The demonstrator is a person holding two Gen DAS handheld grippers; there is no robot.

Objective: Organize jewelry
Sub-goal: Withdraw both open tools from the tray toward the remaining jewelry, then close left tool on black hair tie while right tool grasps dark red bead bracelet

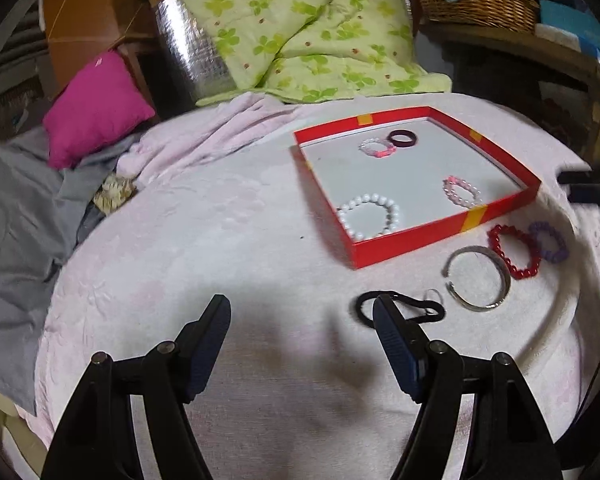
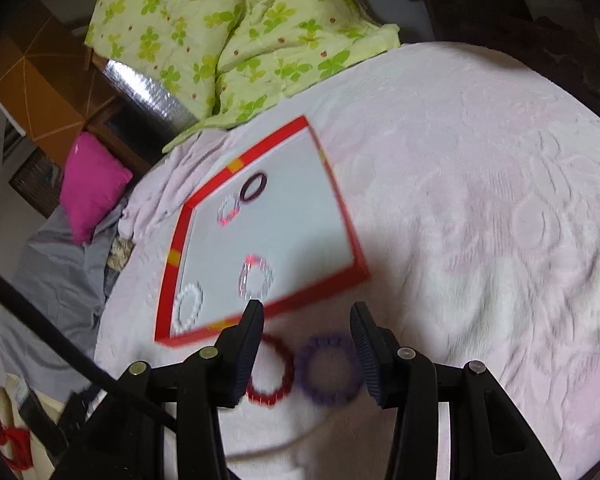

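A red-walled tray lies on the pale pink bedspread. It holds a white bead bracelet, two pink-and-clear bracelets and a dark ring. In front of it lie a red bead bracelet, a purple bracelet, a silver cuff and a black hair tie. My left gripper is open and empty, its right finger over the hair tie. My right gripper is open and empty above the red and purple bracelets.
A green floral quilt and a magenta cushion lie behind the tray. Grey cloth hangs off the left. A wicker basket stands at the back right. A black cable crosses the right wrist view's lower left.
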